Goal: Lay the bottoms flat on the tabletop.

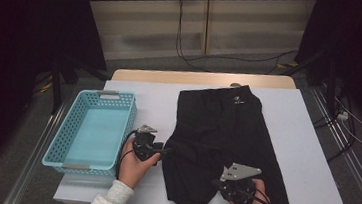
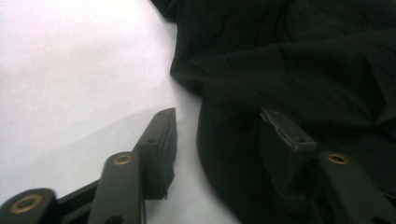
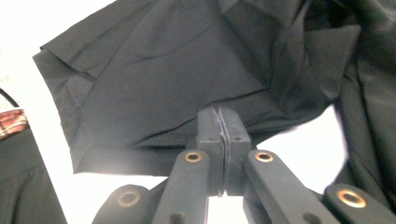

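A pair of black shorts lies spread on the white table cover, waistband toward the far edge. My left gripper is at the shorts' left edge, level with the table. In the left gripper view it is open, one jaw over the white cover and the other over the black cloth, whose edge lies between them. My right gripper rests on the near leg of the shorts. In the right gripper view it is shut on a fold of the black fabric.
A light blue plastic basket, with nothing in it, stands on the table's left side beside my left hand. Bare white cover lies to the right of the shorts. Cables run across the floor behind the table.
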